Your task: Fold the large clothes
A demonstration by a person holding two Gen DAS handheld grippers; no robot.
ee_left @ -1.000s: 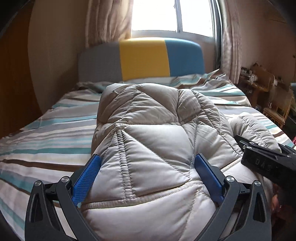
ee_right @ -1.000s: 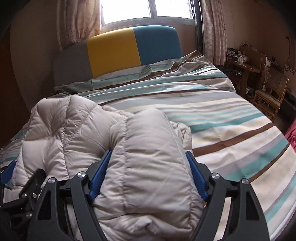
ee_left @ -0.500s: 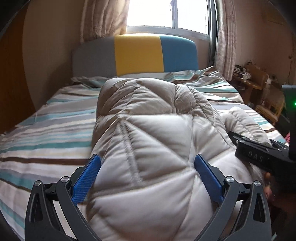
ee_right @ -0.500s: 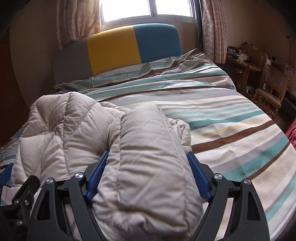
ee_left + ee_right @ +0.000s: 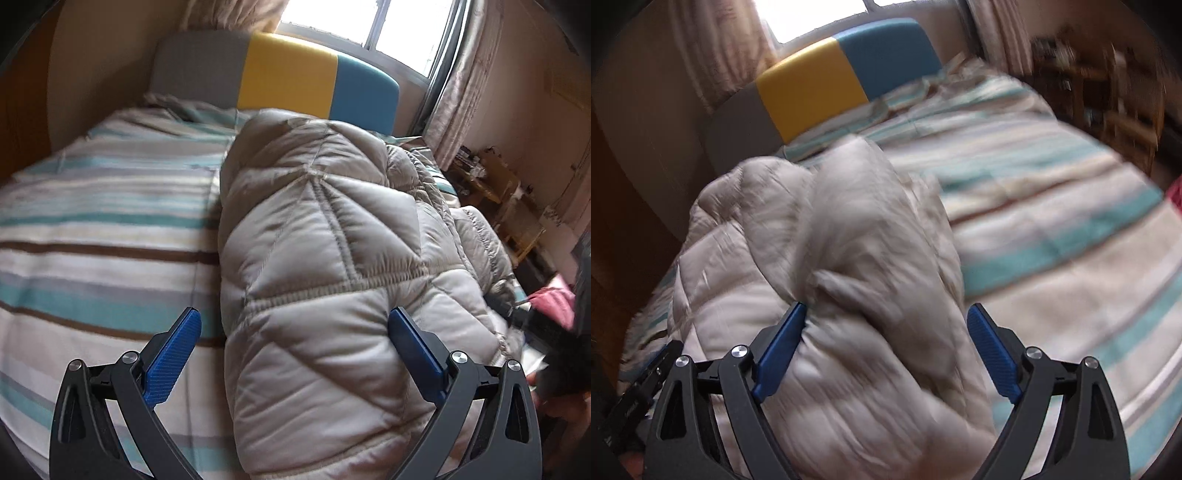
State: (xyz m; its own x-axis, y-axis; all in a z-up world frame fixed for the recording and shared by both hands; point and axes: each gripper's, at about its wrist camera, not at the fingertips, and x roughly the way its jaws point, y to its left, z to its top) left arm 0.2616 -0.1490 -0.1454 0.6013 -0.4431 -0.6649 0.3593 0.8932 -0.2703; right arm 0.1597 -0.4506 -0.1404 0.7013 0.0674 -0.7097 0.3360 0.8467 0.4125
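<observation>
Right gripper (image 5: 888,345) had just been opening, the puffy jacket (image 5: 849,295) bulging between its spread fingers.
Left gripper (image 5: 295,349) gaped too, its left pad clear; jacket lay mid-bed (image 5: 92,229).

jacket (image 5: 332,258): quilted satiny cloth | bedcover (image 5: 103,229): matt striped cloth | pads (image 5: 173,354): ribbed plastic
</observation>
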